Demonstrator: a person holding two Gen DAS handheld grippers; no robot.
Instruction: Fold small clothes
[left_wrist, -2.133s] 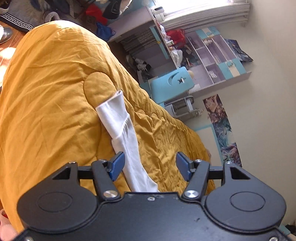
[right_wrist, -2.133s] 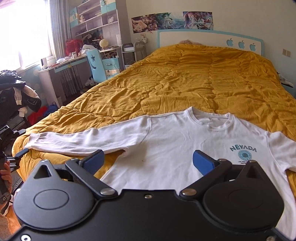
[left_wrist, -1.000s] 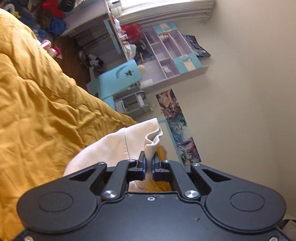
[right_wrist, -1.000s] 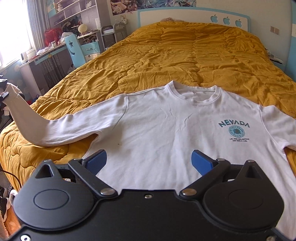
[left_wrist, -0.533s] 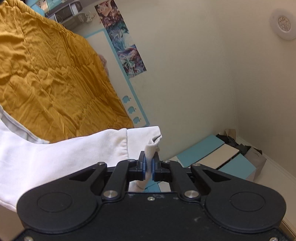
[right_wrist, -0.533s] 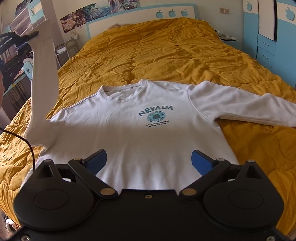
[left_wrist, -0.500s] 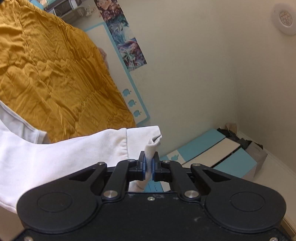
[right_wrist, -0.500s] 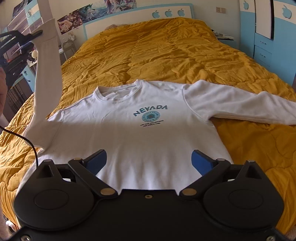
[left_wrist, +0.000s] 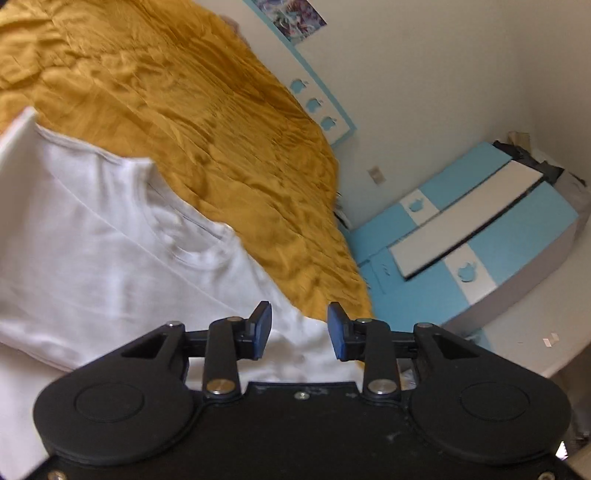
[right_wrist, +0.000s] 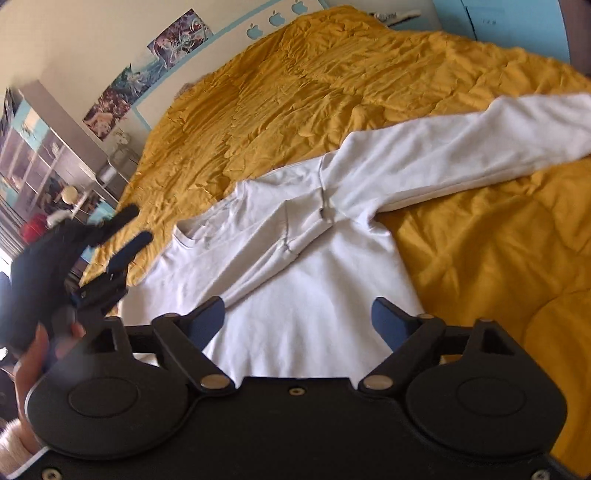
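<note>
My left gripper (left_wrist: 299, 329) has let go of the sleeve (right_wrist: 280, 240), which now lies folded across the white sweatshirt (right_wrist: 314, 295) near the bed's (right_wrist: 480, 240) foot edge. Both grippers' fingers are apart; my right gripper (right_wrist: 297, 319) holds nothing.

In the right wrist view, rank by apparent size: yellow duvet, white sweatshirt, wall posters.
1. yellow duvet
2. white sweatshirt
3. wall posters, though they are farthest away, so they may only look small.
</note>
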